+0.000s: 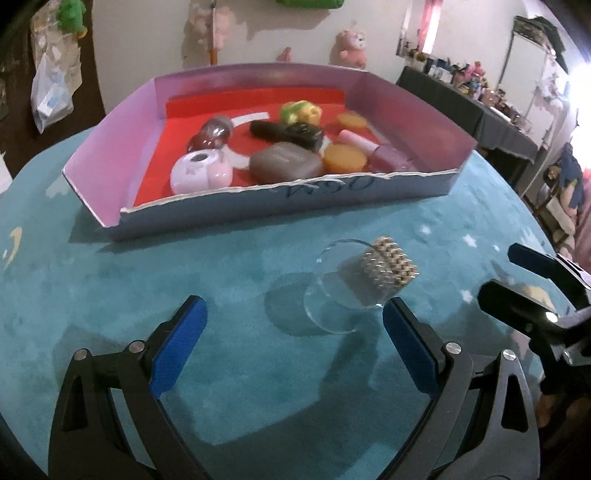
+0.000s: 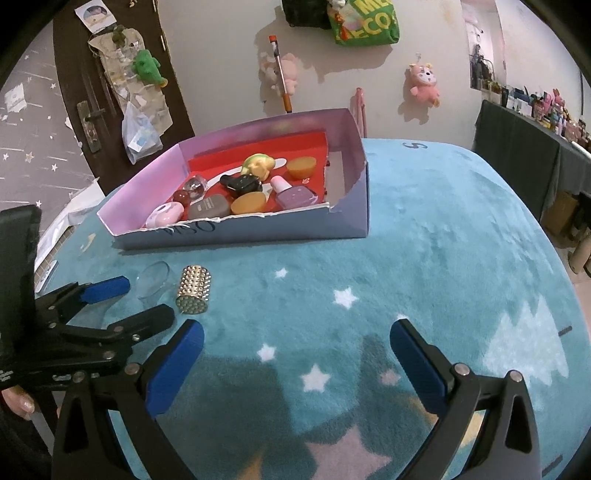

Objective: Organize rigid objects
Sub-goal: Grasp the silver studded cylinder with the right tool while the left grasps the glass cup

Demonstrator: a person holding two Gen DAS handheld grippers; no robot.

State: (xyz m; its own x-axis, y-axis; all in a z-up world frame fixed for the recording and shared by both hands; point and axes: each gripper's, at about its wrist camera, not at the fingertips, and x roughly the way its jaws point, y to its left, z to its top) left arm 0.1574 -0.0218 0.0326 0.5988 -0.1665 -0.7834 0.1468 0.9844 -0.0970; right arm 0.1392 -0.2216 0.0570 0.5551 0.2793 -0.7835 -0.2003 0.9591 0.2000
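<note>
1. I see an off-white plaster wall (image 2: 221, 55) behind the desk, with a pink plush toy (image 2: 424, 83) hanging on it.
2. To my left stands a dark brown wooden door (image 2: 74, 66) with a metal handle (image 2: 90, 127); a clear plastic bag (image 2: 140, 136) and a green plush figure (image 2: 147, 66) hang on it.
3. A green printed bag (image 2: 365, 24) hangs high on the wall.
4. At the right, a side table draped in dark grey cloth (image 2: 517, 147) carries rows of small bottles.
5. The desk is covered by a teal fleece blanket with white stars (image 2: 424, 240).
6. Bright light glares in at the far right (image 1: 580, 85).
</note>
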